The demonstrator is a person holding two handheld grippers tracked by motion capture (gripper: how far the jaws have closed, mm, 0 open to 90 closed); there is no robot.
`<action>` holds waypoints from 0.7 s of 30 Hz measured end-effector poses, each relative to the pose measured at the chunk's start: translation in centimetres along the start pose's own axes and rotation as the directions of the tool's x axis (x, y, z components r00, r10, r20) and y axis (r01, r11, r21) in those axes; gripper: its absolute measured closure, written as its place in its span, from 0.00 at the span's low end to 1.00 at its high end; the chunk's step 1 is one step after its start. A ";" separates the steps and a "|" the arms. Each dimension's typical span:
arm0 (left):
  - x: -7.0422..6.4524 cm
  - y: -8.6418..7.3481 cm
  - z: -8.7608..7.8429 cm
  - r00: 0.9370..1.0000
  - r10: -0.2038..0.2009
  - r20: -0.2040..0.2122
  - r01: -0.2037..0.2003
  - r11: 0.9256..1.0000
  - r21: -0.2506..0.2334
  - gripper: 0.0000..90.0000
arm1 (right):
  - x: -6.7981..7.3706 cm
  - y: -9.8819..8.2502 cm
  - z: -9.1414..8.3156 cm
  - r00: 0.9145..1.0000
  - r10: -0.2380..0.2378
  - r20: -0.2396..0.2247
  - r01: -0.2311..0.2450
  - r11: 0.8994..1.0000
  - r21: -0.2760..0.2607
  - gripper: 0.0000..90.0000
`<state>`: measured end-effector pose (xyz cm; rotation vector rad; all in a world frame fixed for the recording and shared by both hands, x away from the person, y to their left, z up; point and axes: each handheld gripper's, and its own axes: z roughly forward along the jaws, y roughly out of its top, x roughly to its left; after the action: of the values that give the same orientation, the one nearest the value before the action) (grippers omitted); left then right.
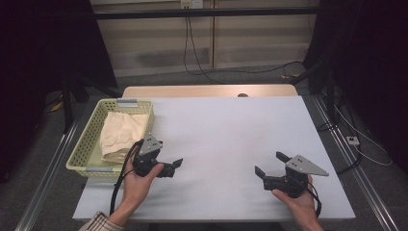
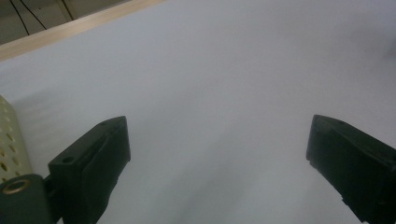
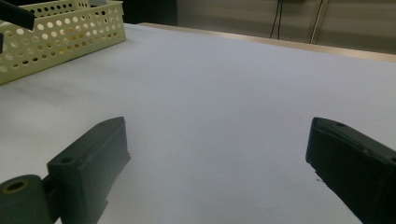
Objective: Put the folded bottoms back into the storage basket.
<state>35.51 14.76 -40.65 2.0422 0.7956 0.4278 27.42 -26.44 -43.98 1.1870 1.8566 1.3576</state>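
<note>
The left gripper (image 1: 169, 166) is hovering just beside the perforated basket (image 1: 84, 149) holding a folded cream cloth (image 1: 120, 132); the right gripper (image 1: 269, 166) is waiting over the white worktop (image 1: 226, 130). Both jaws are standing apart.

The right gripper (image 3: 219, 158) holds its black jaws wide apart over the bare white counter (image 3: 224, 84). A perforated yellow basket (image 3: 56, 35) stands at the counter's far left corner.

Even overhead light keeps the white surface (image 1: 231, 130) bright with faint shadows, its surroundings dim, and close-up views soft.
</note>
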 end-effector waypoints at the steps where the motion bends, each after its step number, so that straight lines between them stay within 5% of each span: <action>1: -0.1 -0.2 0.1 1.000 -0.006 0.003 0.006 1.000 -0.003 0.07 | 0.0 0.0 0.0 1.000 0.002 0.001 -0.002 1.000 -0.002 0.06; 7: -0.3 -1.6 0.9 0.998 -0.061 0.024 0.061 0.998 -0.004 0.07 | 0.0 0.0 0.0 1.000 0.002 -0.002 -0.002 1.000 0.000 0.06; 12: -1.0 -2.5 0.9 1.000 -0.018 -0.023 0.017 1.000 -0.019 0.07 | 0.1 0.0 0.0 1.000 0.001 -0.006 -0.001 1.000 0.001 0.06; 16: -0.9 -3.4 0.8 0.998 -0.070 0.010 0.070 0.997 -0.013 0.07 | 0.2 0.0 -0.1 1.000 -0.008 -0.013 0.008 1.000 -0.001 0.06; 21: -0.7 -3.4 0.9 0.997 -0.079 -0.007 0.079 0.997 -0.018 0.07 | 0.1 0.0 -0.1 1.000 0.000 -0.020 0.000 1.000 0.001 0.06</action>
<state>34.28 15.15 -44.01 1.9869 0.8712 0.3965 27.25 -26.39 -43.95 1.1773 1.8711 1.3736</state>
